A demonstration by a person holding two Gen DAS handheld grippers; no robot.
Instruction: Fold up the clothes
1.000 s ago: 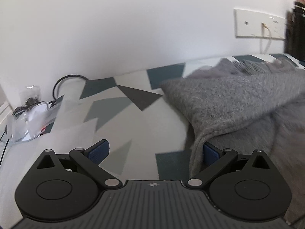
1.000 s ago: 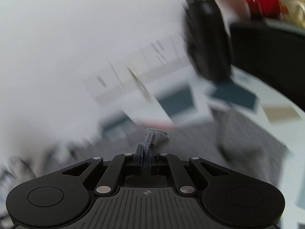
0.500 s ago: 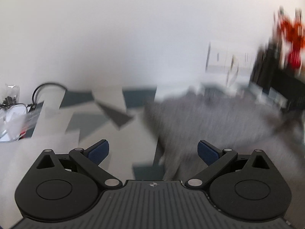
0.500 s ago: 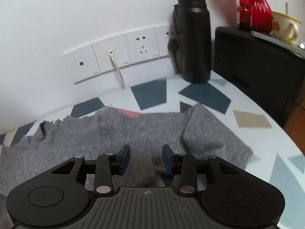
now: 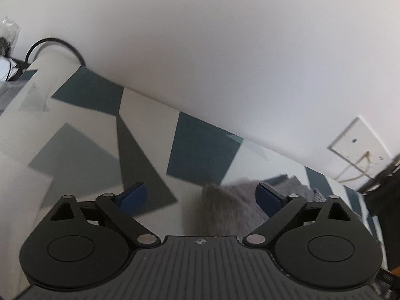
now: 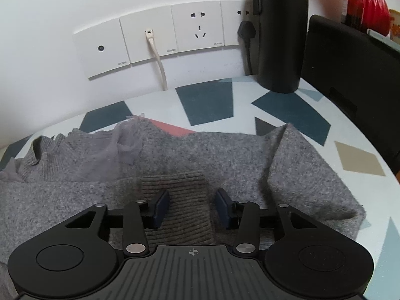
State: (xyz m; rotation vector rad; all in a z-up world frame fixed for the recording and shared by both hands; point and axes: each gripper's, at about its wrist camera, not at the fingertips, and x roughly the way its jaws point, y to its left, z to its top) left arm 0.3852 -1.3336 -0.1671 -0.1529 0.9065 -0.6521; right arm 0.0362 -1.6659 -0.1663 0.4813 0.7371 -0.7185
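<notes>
A grey knit sweater [image 6: 200, 155] lies spread on the patterned table [image 6: 205, 102], with a sheer grey lining [image 6: 125, 145] showing at its collar. Its ribbed cuff [image 6: 177, 200] lies between the jaws of my right gripper [image 6: 191, 205], which is open and not touching it. My left gripper [image 5: 201, 196] is open and empty, tilted, above the sweater's left corner [image 5: 225, 205], which sits between its fingers.
A black bottle [image 6: 280, 32] and a black box [image 6: 355, 75] stand at the back right by the wall sockets [image 6: 160, 40]. A red vase [image 6: 372, 2] sits behind the box. A black cable [image 5: 55, 45] and plastic bags [image 5: 7, 37] lie at the far left.
My right gripper opened and let go of the sweater cuff, which now lies flat. My left gripper stayed open, swung and tilted toward the sweater's left corner.
</notes>
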